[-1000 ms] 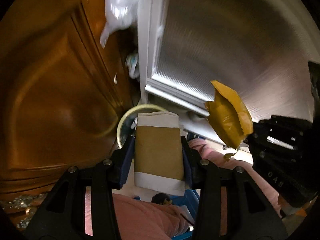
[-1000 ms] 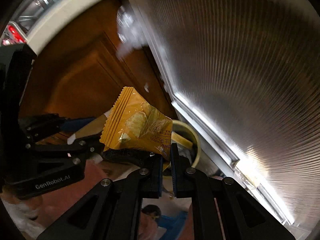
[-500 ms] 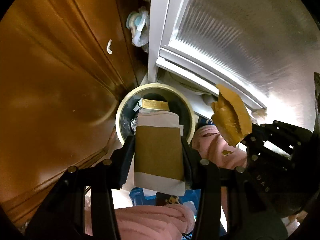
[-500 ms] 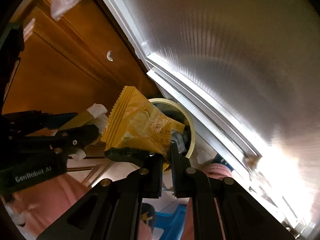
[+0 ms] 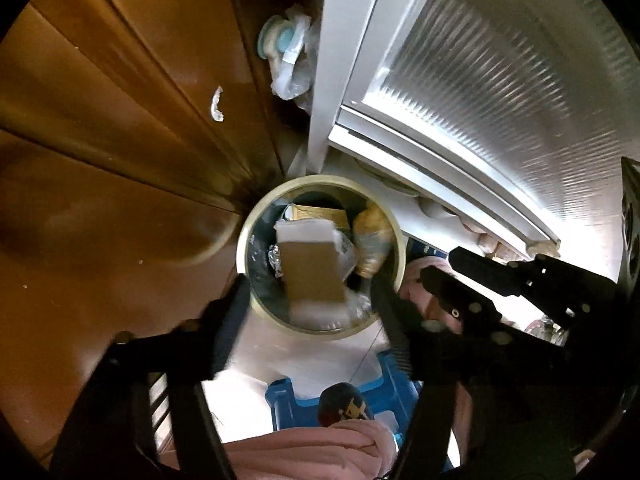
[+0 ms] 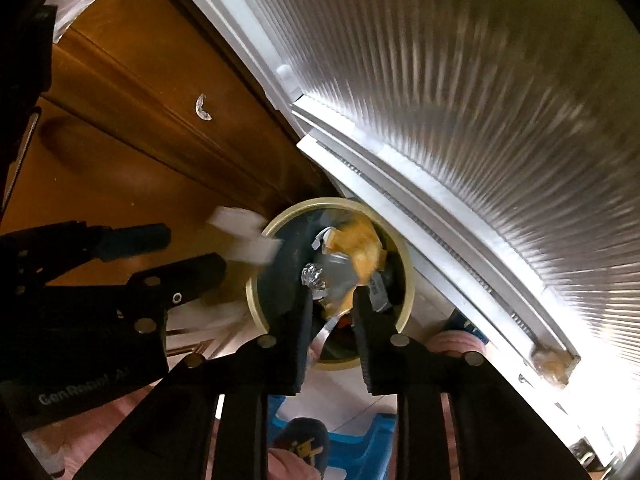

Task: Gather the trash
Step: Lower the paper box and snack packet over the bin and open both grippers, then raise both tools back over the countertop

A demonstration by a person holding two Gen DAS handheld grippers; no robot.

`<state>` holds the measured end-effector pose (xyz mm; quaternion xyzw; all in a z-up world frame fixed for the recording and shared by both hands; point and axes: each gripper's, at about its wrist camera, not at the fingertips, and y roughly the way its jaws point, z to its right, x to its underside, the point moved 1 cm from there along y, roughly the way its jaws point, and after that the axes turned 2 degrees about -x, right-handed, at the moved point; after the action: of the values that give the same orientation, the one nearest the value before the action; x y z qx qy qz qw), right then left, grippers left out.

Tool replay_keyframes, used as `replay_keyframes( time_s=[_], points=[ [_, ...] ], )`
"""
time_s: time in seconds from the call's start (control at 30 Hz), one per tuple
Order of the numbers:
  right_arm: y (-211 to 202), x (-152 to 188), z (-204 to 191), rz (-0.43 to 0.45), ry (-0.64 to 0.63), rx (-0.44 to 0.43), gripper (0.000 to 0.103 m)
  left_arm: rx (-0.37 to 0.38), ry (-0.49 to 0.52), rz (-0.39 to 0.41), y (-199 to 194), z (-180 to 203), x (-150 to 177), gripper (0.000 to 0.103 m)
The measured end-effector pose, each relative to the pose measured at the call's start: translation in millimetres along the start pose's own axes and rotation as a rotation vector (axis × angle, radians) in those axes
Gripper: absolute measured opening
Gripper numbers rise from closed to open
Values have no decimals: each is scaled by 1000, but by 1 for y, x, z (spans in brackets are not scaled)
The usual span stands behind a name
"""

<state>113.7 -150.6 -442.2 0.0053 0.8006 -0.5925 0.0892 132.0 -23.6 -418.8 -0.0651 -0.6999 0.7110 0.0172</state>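
Hovering above a round cream-rimmed waste bin point(image 5: 320, 254) wedged on the floor between a brown wooden cabinet door point(image 5: 120, 128) and a white-framed ribbed glass door point(image 5: 480, 92), with both tools aimed almost straight down into its mouth. Spreading wide: the left gripper point(image 5: 308, 312), jaws opening, nothing pressed between the pads. Dropping free below it, a brown-and-white paper cup point(image 5: 310, 268), blurred, lying directly under the gap, long axis running away from the camera toward the far rim, one white end near the jaws and the other deeper over the bin. Looking, from the right wrist view, as though that cup point(image 6: 244, 240) is passing over the bin's left rim rather than dead centre, so possibly clipping the edge. Opening too: the right gripper point(image 6: 330, 312), jaws parting with a crumpled yellow snack wrapper point(image 6: 356, 252) just ahead of the tips, already over the bin's inside and seemingly loose, though contact with the pads is hard to tell through blur. Sitting among earlier rubbish: a foil ball point(image 6: 314, 276) and a tan carton point(image 5: 316, 214). Judging the left side nearer the rim, the right more central. Needing next only clean release and lifting clear; risking a cup bouncing onto pale floor beside a blue stool point(image 5: 340, 396).
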Motion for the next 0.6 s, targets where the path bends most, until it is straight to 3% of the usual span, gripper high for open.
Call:
replay_keyframes(
  time_s=[0.6],
  points=[
    [-25, 5, -7, 37, -3, -2, 29, 30, -29, 20, -24, 1, 16, 73]
  ],
)
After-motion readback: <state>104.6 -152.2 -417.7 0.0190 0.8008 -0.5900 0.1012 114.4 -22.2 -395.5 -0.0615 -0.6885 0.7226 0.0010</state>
